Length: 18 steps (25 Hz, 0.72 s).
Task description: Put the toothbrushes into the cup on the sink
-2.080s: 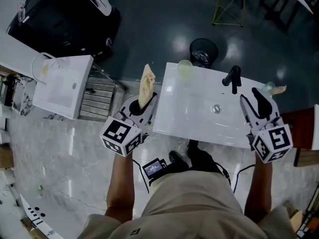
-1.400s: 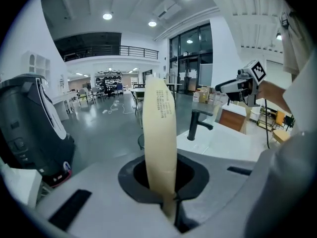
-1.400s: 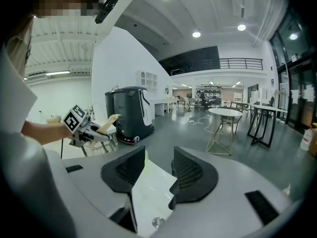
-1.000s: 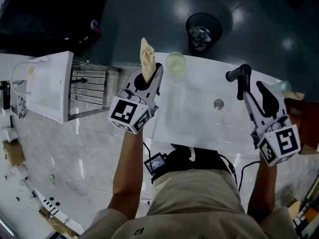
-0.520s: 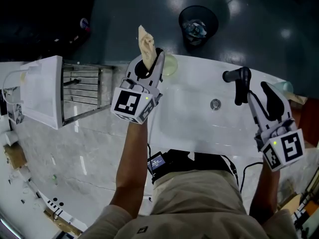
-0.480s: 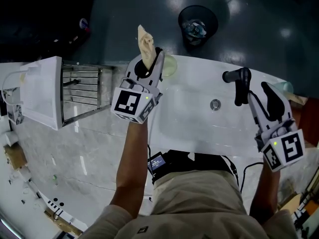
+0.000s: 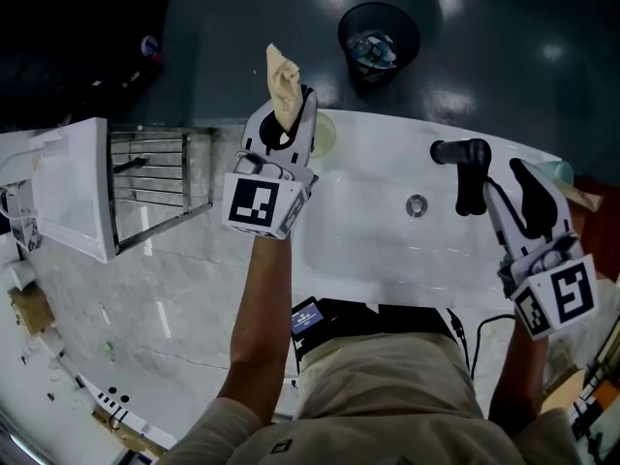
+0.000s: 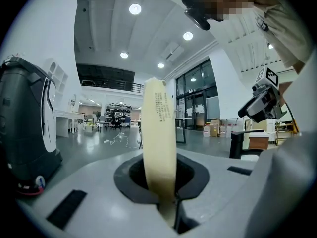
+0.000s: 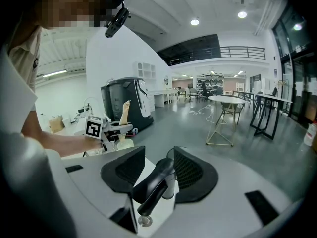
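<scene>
Pinching one beige toothbrush packet (image 7: 283,77), left claw (image 7: 289,114); right claw (image 7: 526,194) spread; one cup (image 7: 324,134).

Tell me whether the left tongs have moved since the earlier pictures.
Yes. In the head view the left tongs, gripping the wrapped toothbrush, have closed in on the cup on the sink.

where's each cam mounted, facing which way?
Head view: on head, steeply down at sink; forearms, torso, left claw, right claw.
Left gripper view: on left claw, about level across hall; jaws shut on toothbrush pack.
Right gripper view: on right claw, tilted down at faucet; open jaws, left forearm.
Shared: each gripper view shows the other claw.
</scene>
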Motion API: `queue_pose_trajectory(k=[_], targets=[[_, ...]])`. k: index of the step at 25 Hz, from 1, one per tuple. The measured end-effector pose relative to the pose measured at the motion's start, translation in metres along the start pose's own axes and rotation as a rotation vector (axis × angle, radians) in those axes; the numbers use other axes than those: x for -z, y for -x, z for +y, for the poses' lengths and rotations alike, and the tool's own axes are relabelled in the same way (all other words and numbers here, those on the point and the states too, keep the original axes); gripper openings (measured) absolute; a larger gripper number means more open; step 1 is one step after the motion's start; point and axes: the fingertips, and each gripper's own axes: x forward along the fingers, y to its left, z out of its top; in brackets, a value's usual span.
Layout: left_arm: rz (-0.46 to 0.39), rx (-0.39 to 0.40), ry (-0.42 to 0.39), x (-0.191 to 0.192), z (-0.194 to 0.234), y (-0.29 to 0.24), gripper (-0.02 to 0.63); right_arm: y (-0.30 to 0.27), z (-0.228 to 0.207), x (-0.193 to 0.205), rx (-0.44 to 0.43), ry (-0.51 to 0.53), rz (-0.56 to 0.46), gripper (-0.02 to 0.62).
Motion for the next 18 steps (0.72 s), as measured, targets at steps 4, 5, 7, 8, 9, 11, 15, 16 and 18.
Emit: queue_pose_trajectory(k=[4, 5, 7, 8, 9, 11, 15, 16, 18], targets=[[0.012, -0.008, 0.001, 0.011, 0.001, -0.004, 0.02, -0.003, -0.001, 0.001, -0.004, 0.002, 0.002, 0.181], [0.013, -0.009, 0.001, 0.013, 0.001, -0.004, 0.023, -0.004, -0.001, 0.001, -0.004, 0.002, 0.004, 0.181], [0.014, -0.005, -0.001, 0.015, 0.0, -0.003, 0.037, -0.005, -0.001, 0.002, -0.005, 0.002, 0.007, 0.181], [0.015, -0.003, 0.0, 0.016, 0.0, -0.002, 0.049, -0.006, 0.0, 0.001, -0.005, 0.003, 0.008, 0.181], [0.018, 0.0, 0.001, 0.017, -0.001, -0.001, 0.066, -0.006, 0.0, 0.001, -0.005, 0.003, 0.008, 0.181], [0.03, 0.008, -0.001, 0.02, -0.004, 0.0, 0.092, -0.006, 0.002, 0.001, -0.006, 0.004, 0.008, 0.181], [0.061, 0.023, -0.017, 0.027, -0.011, 0.005, 0.118, -0.004, 0.005, 0.001, -0.008, 0.005, 0.004, 0.181], [0.065, 0.029, -0.019, 0.027, -0.013, 0.005, 0.124, -0.004, 0.005, 0.0, -0.007, 0.006, 0.004, 0.181], [0.077, 0.046, -0.013, 0.026, -0.018, 0.008, 0.15, -0.002, 0.007, -0.002, -0.006, 0.008, 0.003, 0.181]])
